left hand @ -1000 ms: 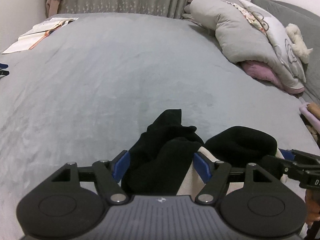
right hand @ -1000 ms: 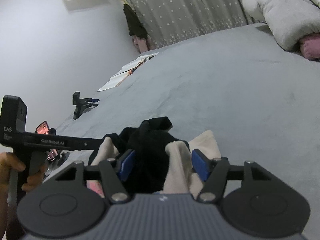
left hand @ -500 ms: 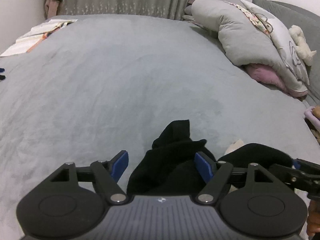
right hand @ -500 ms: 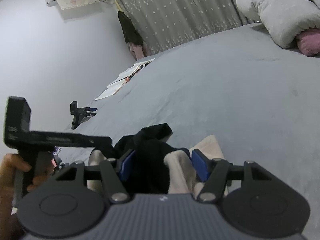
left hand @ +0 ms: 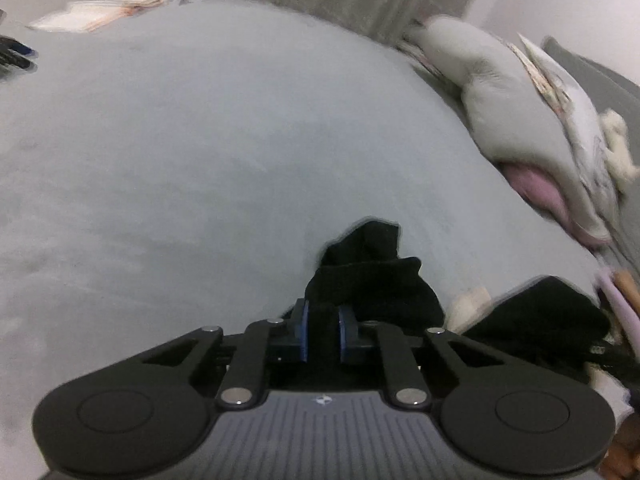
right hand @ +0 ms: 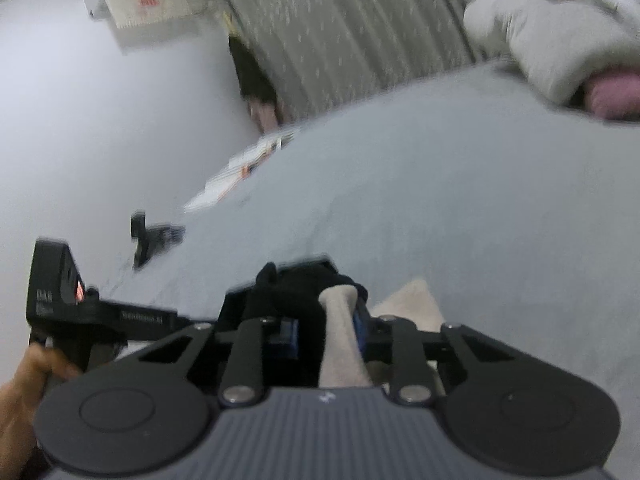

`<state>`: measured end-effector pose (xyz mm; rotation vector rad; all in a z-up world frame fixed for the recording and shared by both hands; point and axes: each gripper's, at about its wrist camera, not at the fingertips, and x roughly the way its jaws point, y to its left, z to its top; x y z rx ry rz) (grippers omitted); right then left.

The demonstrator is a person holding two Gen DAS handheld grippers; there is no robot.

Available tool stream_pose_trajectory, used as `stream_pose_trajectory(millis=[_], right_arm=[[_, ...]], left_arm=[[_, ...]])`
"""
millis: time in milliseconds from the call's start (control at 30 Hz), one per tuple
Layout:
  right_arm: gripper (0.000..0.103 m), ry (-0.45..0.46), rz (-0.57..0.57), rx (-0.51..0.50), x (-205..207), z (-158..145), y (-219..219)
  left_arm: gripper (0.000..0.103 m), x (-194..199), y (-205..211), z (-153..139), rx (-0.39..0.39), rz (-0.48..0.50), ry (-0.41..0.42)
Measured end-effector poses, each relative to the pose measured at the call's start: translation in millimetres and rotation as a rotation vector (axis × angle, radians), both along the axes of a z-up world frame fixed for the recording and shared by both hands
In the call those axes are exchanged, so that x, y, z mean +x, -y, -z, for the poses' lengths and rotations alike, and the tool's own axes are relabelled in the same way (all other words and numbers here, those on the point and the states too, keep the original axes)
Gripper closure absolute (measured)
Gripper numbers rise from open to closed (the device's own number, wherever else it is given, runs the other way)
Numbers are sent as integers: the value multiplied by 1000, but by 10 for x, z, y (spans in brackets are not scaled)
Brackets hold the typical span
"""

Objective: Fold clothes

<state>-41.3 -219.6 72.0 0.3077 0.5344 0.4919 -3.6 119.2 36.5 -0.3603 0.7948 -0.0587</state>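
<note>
Black-and-beige garment is bunched at the bed's 6 o'clock edge, pinched tight by both the left hand-held gripper and right hand-held gripper, pics pretty blurry.

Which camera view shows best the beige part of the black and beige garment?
The right wrist view: the beige fabric of the black and beige garment is pinched with black fabric in the right hand-held gripper, large and central. The left wrist view shows only a small beige patch beside the black fabric.
</note>
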Motion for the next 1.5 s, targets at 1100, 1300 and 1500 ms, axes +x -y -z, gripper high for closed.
stream_pose_trajectory(millis=[1100,1300,1500], right_arm=[[42,-34,126,-264,-536,-113,358],[34,-21,67,-293,-305,-116,163],[34,-65,-11,-317,19,17,-148]], left_arm=[[55,-835,118,-10,126,93,-34],[48,-634,110,-41,135,94,-16],[48,-349,159,65,164,106,-26]])
